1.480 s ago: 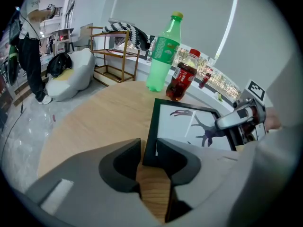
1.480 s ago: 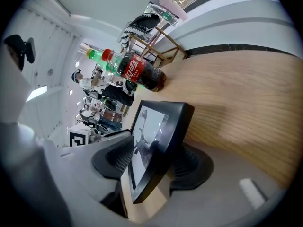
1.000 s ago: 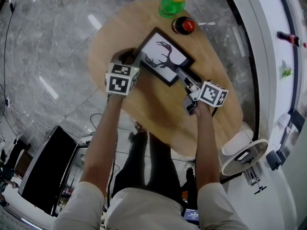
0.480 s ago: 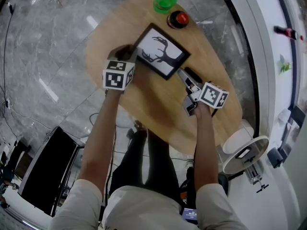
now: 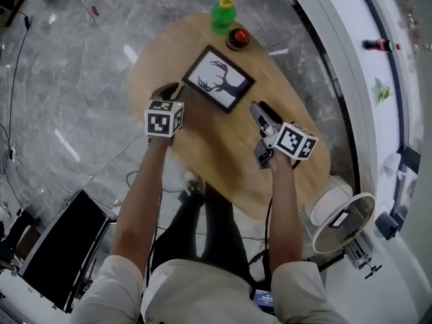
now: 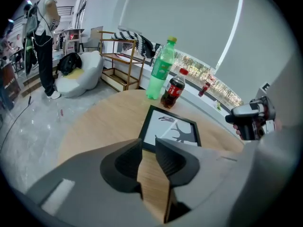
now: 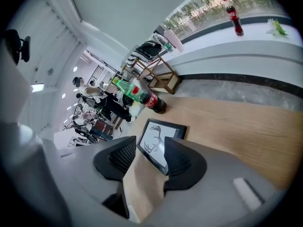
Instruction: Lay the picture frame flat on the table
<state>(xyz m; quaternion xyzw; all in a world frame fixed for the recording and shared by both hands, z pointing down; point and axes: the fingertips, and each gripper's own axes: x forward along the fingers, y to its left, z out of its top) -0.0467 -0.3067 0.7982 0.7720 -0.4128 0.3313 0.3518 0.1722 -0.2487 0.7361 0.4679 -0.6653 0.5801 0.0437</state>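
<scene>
The picture frame (image 5: 219, 78) lies flat on the wooden table (image 5: 223, 157), just short of a green bottle (image 5: 222, 15) and a cola bottle (image 5: 237, 38). The left gripper (image 5: 169, 92) and right gripper (image 5: 258, 111) hang clear of it. Both are empty, their jaws apart though just narrowed a little.

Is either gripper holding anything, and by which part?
Nothing. The left gripper and right gripper, whose jaws have just been closing, are empty, clear of the picture frame.

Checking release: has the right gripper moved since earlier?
Yes: right gripper has pulled back from the picture frame, toward the person; its jaws, just closing slightly, hold nothing.
</scene>
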